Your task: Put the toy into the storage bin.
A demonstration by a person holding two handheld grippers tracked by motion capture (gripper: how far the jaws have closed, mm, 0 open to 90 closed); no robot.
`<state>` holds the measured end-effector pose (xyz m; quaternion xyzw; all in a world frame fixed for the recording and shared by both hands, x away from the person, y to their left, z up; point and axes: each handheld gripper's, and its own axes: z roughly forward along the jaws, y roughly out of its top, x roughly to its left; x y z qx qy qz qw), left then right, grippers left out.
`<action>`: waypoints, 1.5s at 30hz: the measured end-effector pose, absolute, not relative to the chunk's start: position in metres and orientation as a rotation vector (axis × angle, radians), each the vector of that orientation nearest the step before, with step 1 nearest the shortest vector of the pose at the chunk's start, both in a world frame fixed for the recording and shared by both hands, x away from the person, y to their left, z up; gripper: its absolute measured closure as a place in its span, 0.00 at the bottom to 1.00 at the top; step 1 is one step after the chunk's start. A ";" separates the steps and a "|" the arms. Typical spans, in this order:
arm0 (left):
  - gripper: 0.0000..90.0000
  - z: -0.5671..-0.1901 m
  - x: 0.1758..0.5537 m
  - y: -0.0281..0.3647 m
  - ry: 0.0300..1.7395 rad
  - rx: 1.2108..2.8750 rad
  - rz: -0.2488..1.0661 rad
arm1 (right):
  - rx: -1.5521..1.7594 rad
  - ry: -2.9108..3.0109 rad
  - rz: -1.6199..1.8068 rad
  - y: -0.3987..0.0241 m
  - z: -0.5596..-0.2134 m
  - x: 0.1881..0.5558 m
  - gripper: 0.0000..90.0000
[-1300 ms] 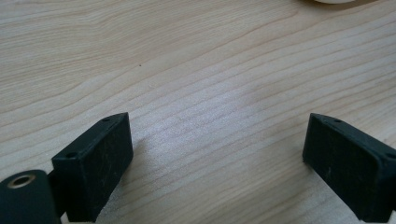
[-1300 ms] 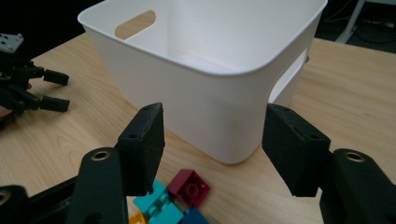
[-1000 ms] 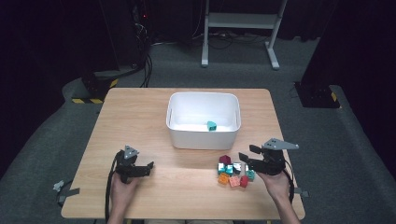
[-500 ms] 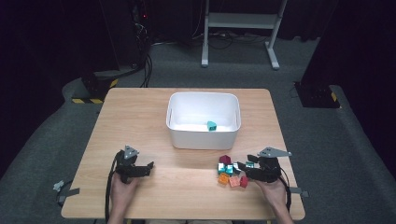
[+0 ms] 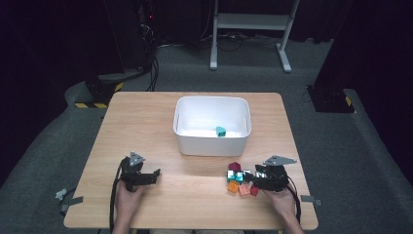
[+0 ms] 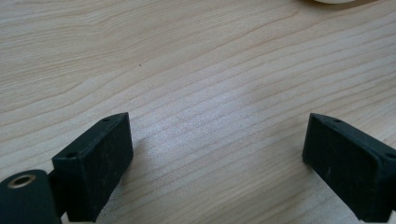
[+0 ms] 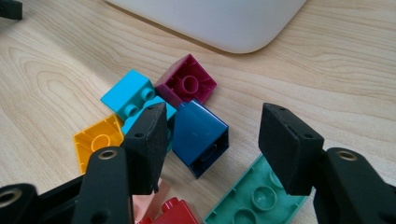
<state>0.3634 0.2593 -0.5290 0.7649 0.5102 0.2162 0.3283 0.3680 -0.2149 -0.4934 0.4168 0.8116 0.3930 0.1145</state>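
Several loose bricks (image 5: 237,181) lie in a pile on the wooden table (image 5: 146,122), just in front of a white bin (image 5: 213,142). My right gripper (image 5: 251,184) is low over the pile. In the right gripper view a dark blue brick (image 7: 201,135) lies between its jaws. The right gripper (image 7: 214,116) is open; its jaws have just been closing, and a gap remains on the brick's right side. Around it lie a magenta brick (image 7: 187,81), a cyan brick (image 7: 128,95), a yellow brick (image 7: 95,140), a green plate (image 7: 252,196) and a red brick (image 7: 170,210). My left gripper (image 5: 152,175) rests open on bare wood.
A teal brick (image 5: 220,131) lies inside the bin, whose rounded corner (image 7: 224,23) rises just beyond the pile. Between the left gripper (image 6: 219,123) jaws there is nothing but table. Dark floor, cables and a stand's legs (image 5: 248,29) lie beyond the table.
My right gripper has sunk from above the table down onto the pile of bricks, its jaws now around the dark blue brick. The left gripper has kept still.
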 end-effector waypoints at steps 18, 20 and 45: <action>0.10 -0.529 0.363 0.259 1.336 2.002 0.566 | 1.206 2.399 1.097 -0.209 -0.499 0.371 0.50; 0.10 -0.529 0.363 0.259 1.336 2.002 0.566 | 1.201 2.404 1.085 -0.207 -0.501 0.372 0.51; 0.10 -0.529 0.363 0.259 1.335 2.002 0.566 | 1.178 2.407 1.036 -0.203 -0.505 0.376 0.66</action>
